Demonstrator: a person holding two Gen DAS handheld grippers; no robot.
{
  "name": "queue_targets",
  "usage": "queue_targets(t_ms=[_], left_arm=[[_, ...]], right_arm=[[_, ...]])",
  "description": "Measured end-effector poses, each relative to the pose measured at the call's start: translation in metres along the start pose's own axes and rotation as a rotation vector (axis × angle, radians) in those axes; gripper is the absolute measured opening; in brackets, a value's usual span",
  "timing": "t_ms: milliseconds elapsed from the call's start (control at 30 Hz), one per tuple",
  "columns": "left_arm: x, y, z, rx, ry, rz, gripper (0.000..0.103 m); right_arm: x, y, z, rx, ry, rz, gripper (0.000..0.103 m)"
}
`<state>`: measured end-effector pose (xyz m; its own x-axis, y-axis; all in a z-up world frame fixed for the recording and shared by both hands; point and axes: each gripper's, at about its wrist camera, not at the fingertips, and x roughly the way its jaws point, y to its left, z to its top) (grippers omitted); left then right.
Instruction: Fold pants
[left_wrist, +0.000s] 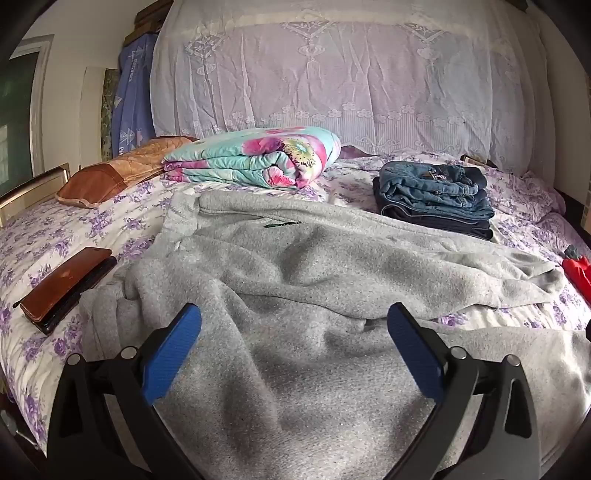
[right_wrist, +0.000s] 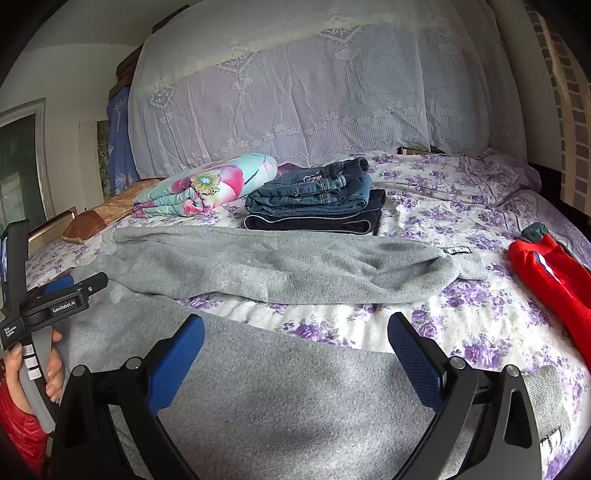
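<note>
Grey sweatpants (left_wrist: 295, 266) lie spread across the flowered bed sheet (left_wrist: 44, 236), one leg stretched toward the far side, the other nearer the cameras. The left gripper (left_wrist: 293, 321) hangs over the rumpled grey cloth, jaws wide apart, nothing between them. The right gripper (right_wrist: 295, 332) hovers over the near leg, jaws wide too, empty. Beyond sit folded jeans (right_wrist: 314, 192), a flowered quilt (left_wrist: 255, 155), a brown wallet (left_wrist: 66, 284) and a red garment (right_wrist: 546, 273).
</note>
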<state>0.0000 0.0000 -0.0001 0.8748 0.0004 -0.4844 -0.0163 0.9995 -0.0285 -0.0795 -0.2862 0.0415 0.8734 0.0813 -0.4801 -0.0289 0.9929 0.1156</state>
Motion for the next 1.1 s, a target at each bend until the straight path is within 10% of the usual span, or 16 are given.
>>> queue_targets(t_ms=[1100], left_arm=[[0.0008, 0.0013, -0.0040, 0.009, 0.000, 0.002, 0.098]], right_arm=[[0.0002, -0.0001, 0.0004, 0.003, 0.001, 0.001, 0.100]])
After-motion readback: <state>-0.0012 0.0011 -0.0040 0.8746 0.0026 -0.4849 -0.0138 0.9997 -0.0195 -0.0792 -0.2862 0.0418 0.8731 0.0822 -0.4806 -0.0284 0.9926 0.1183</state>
